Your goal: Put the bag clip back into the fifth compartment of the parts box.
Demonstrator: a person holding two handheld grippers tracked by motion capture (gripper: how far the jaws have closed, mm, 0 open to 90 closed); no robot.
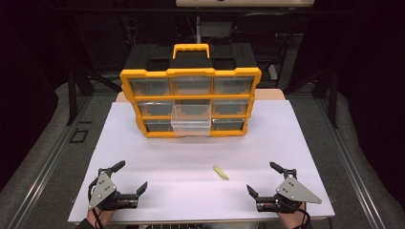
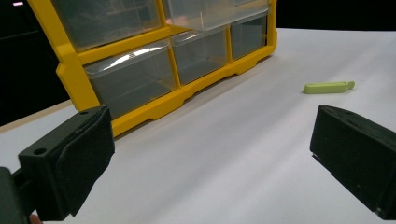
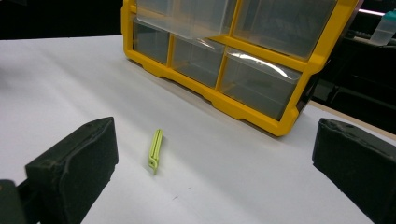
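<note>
A yellow organiser (image 1: 191, 102) with clear drawers and a black back stands upright at the far middle of the white board. Its middle drawer (image 1: 191, 120) is pulled out toward me. A small lime-green clip (image 1: 220, 172) lies flat on the board in front, right of centre. My left gripper (image 1: 130, 177) rests open at the near left, empty. At the near right my right gripper (image 1: 261, 178) is open too, nothing between its jaws. The clip (image 3: 155, 150) lies ahead of the right jaws, and the clip (image 2: 328, 87) appears far right in the left gripper view.
The white board (image 1: 157, 191) lies on a grey table with dark metal rails at both sides. The organiser (image 2: 154, 65) has a yellow carry handle (image 1: 191, 49) on top. Bare board stretches between the grippers and the organiser (image 3: 233, 60).
</note>
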